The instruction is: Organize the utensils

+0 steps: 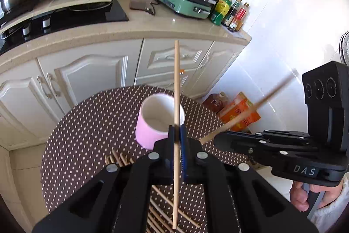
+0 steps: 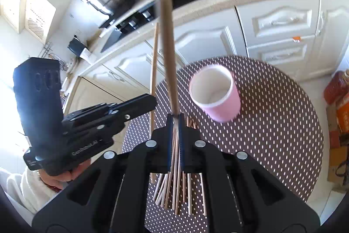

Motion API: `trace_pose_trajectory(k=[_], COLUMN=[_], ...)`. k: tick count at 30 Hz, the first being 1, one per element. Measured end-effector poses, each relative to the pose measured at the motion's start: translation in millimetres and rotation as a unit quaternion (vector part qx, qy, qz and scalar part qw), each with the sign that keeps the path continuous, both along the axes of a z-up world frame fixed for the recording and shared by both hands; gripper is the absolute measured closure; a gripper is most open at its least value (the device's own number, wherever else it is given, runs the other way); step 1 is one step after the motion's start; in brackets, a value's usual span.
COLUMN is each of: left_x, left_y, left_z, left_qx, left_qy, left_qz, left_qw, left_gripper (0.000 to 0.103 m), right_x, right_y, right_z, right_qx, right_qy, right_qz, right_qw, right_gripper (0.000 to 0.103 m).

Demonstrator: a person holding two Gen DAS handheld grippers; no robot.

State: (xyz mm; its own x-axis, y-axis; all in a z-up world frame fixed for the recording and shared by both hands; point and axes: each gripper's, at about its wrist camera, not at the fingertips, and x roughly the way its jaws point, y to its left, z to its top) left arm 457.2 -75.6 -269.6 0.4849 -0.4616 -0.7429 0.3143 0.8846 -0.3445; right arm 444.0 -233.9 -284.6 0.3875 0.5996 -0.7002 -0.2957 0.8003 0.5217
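Note:
My left gripper (image 1: 177, 131) is shut on a wooden chopstick (image 1: 176, 84) that stands nearly upright, just in front of the pink cup (image 1: 150, 132) on the dotted round table (image 1: 87, 134). My right gripper (image 2: 175, 121) is shut on another chopstick (image 2: 169, 54), blurred and pointing up and away; from the left wrist view this right gripper (image 1: 214, 138) holds its chopstick (image 1: 250, 110) slanting to the right. The left gripper (image 2: 153, 100) with its chopstick (image 2: 154, 62) shows at left in the right wrist view. Several loose chopsticks (image 2: 181, 193) lie on the table beneath both grippers. The pink cup (image 2: 218, 95) holds nothing I can see.
A kitchen counter (image 1: 130, 30) with white cabinets runs behind the table, carrying a stove, pots, a green appliance (image 1: 185, 1) and bottles. An orange box (image 1: 242, 110) and a bottle stand on the floor right of the table. A hand (image 1: 305, 195) grips the right tool.

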Motion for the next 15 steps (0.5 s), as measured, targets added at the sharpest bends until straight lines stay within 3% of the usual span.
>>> trace_pose_trajectory(k=[6,12,15], left_x=[20,17,10], left_y=[-7,2,12], left_z=[0,-24,-40], left_qx=[0.003,0.019,0.027], left_qy=[0.004,0.035,0.059], left_qz=[-0.005,0.015,0.031], left_qw=[1.0000,0.9991,0.9974], left_gripper=[0.098,0.098,0.098], right_x=[17,13,6], right_y=[0,-4,1], right_z=[2,-29,-57], right_qx=[-0.007,-0.030,-0.086], right_qy=[-0.002,0.037,0.048], right_qz=[0.010,0.006,0.009], right_qw=[1.000,0.999,0.995], right_gripper=[0.101,0.100,0.100])
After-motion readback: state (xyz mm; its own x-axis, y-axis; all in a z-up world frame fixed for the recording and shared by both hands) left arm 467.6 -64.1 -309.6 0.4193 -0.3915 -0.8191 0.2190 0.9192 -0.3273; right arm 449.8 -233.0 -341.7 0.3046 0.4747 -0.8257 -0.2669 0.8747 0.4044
